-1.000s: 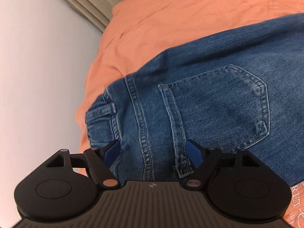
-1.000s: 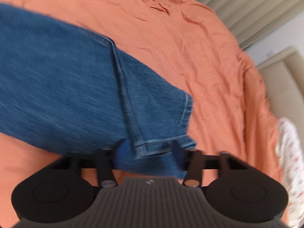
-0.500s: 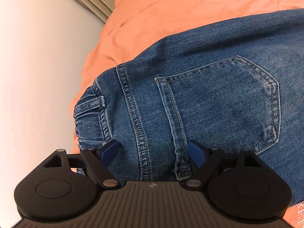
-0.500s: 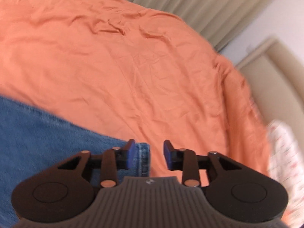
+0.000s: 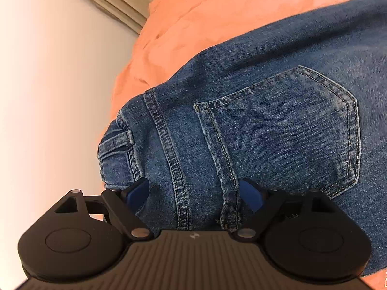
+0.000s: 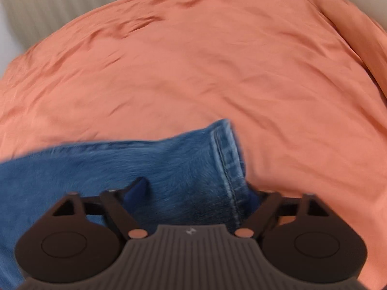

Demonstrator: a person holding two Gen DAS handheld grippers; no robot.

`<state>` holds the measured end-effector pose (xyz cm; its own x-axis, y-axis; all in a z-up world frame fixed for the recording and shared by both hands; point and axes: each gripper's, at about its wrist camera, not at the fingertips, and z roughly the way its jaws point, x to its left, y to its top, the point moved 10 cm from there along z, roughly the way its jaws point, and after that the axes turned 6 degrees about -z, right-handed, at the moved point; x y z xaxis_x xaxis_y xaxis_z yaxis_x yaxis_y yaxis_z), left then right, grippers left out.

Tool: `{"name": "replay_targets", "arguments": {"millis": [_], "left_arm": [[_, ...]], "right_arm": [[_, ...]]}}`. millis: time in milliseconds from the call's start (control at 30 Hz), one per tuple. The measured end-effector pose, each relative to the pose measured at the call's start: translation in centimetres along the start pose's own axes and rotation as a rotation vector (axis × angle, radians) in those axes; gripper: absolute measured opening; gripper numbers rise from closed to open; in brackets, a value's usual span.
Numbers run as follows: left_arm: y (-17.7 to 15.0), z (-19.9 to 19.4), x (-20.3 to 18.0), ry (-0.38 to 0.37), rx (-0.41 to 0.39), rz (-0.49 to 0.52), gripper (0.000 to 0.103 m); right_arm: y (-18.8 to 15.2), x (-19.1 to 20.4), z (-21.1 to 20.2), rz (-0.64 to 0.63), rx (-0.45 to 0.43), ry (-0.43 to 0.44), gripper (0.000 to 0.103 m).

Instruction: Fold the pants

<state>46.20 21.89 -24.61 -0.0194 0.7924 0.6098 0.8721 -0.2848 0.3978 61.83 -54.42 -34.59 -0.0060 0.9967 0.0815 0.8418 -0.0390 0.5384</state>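
Left hand-held gripper (image 5: 193, 193) was held wide open over the waist of the jeans (image 5: 266, 133), nothing pinched. Right hand-held gripper (image 6: 198, 193) was opening, the leg hem (image 6: 227, 159) between the jaws, not clamped. Jeans were laid flat on the orange bed (image 6: 193, 72). Denim was judged heavy, soft, non-slip; the stitched waistband and hem were judged the best grip points.

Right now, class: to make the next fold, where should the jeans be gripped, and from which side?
Grip the jeans at the hemmed leg cuff, coming from its open end over the orange sheet. The stitched hem is thick and lies flat, so it probably won't slip. The right gripper is already opening around it.
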Motion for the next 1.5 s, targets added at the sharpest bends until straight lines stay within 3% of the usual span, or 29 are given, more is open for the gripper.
{"name": "replay_targets", "arguments": {"millis": [67,100,333,433,500,600,667,800,900,1033,1167,1300,1500], "left_arm": [[0.2,0.0,-0.4,0.019,-0.006,0.023,0.099],[0.1,-0.3,-0.5,0.026,-0.010,0.028,0.099],[-0.2,-0.7,-0.5,0.002,-0.037,-0.014,0.099],[-0.4,-0.6,-0.1,-0.014,-0.042,-0.032,0.099],[-0.4,-0.7,0.1,-0.026,-0.037,-0.044,0.099],[-0.3,-0.8,0.5,-0.045,-0.026,-0.060,0.099],[-0.2,-1.1,0.9,-0.056,-0.027,-0.067,0.099],[0.1,-2.0,1.8,-0.099,-0.055,-0.088,0.094],[-0.2,-3.7,2.3,-0.126,-0.093,-0.090,0.085],[-1.0,-8.3,2.1,-0.196,-0.178,-0.062,0.082],[-2.8,-13.5,0.0,-0.304,-0.238,0.039,0.076],[-3.8,-17.7,-1.7,-0.344,-0.265,0.128,0.072],[-5.4,-21.2,-0.4,-0.309,-0.303,0.209,0.071]], "right_arm": [[0.3,1.1,-0.6,-0.055,-0.004,-0.016,0.018],[0.6,1.6,-1.3,-0.094,-0.009,-0.036,0.016],[4.1,5.3,-11.3,-0.467,-0.192,-0.132,0.012],[4.7,4.8,-10.6,-0.496,-0.127,-0.277,0.013],[4.8,4.7,-9.0,-0.489,-0.085,-0.345,0.021],[4.9,2.6,-6.9,-0.470,-0.010,-0.527,0.026],[4.6,1.5,-6.9,-0.448,0.009,-0.563,0.026],[4.0,1.5,-9.1,-0.429,-0.007,-0.527,0.038],[3.1,3.0,-11.4,-0.426,-0.022,-0.464,0.038],[0.3,6.8,-14.5,-0.371,-0.024,-0.352,0.038],[-3.3,14.1,-16.0,-0.362,-0.028,-0.176,0.038],[-7.3,24.0,-17.2,-0.366,-0.029,0.046,0.038],[-13.6,39.7,-19.5,-0.495,-0.050,0.337,0.038]]}}
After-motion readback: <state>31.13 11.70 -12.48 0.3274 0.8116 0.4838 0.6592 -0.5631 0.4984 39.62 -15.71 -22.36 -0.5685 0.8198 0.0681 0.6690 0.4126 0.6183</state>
